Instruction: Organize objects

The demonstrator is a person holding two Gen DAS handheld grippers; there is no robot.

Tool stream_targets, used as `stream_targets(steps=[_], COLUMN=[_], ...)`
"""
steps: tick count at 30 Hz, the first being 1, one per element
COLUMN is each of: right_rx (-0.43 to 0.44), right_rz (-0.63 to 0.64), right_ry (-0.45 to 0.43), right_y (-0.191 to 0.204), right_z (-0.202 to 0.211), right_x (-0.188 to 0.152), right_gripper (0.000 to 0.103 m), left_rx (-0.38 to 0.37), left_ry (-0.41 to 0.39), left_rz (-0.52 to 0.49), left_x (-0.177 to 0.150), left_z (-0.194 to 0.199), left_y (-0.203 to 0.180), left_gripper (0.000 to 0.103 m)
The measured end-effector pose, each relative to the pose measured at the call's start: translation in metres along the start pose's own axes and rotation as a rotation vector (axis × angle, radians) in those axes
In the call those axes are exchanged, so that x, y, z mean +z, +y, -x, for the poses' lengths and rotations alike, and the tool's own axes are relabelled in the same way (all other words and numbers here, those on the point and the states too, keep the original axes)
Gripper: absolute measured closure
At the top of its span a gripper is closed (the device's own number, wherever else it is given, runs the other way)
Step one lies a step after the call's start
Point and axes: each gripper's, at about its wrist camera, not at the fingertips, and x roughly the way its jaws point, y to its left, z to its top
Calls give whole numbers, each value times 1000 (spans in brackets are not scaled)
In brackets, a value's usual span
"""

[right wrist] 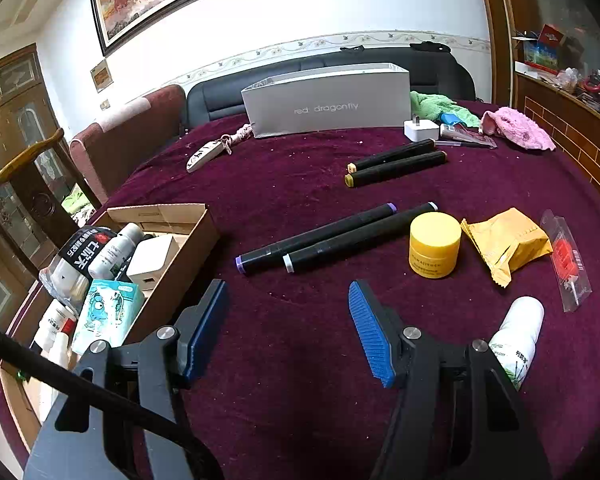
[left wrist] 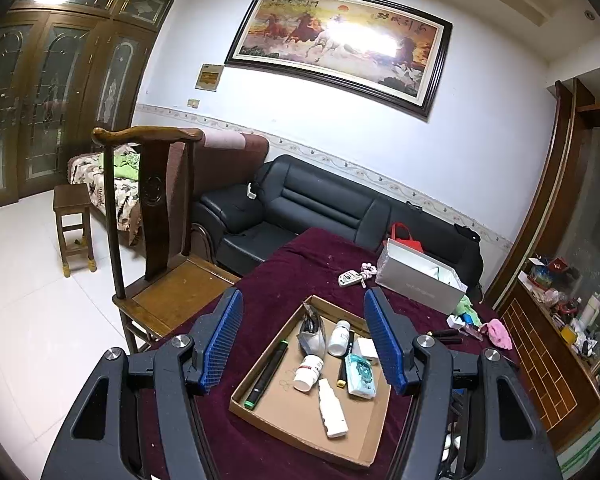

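Two handheld grippers hover over a table draped in dark red cloth (right wrist: 300, 360), both with blue-padded jaws standing apart and nothing between them. Nearest, the right gripper (right wrist: 288, 330) points down at bare cloth, its spread jaws seemingly ready to take a loose item. Just by its right finger lies a white bottle (right wrist: 518, 340) on its side. A little farther sit a yellow jar (right wrist: 435, 245), upright, a crumpled yellow packet (right wrist: 506, 242) and a clear red-printed sachet (right wrist: 565, 260), with two black markers (right wrist: 336, 238) lying touching, side by side. Beyond them another pair of markers (right wrist: 396, 162) lies near a white charger (right wrist: 421, 129) and a pink cloth (right wrist: 518, 128). These look like the things not yet sorted. The left gripper (left wrist: 304, 340) hangs over a shallow cardboard tray (left wrist: 300, 412) at the table's left, apparently the collecting place: it already holds a marker (left wrist: 266, 372), small white bottles, a foil pouch and a tissue pack (left wrist: 360, 374). Farthest back stand a grey box (right wrist: 328, 106) and a black sofa (left wrist: 300, 200).
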Motion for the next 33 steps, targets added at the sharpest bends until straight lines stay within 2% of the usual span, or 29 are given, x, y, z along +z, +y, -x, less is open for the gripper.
stream_targets(steps=[24, 33], right_rx=[-8, -14], right_rz=[-1, 2], right_ry=[11, 22], right_y=[-1, -1], right_z=[-2, -4], right_x=[0, -1], right_gripper=[39, 39], left_rx=[-12, -40], left_ry=[50, 76], left_rz=[14, 6], left_x=[-9, -13], left_z=[-12, -20], left_y=[2, -3], left_gripper=[46, 46])
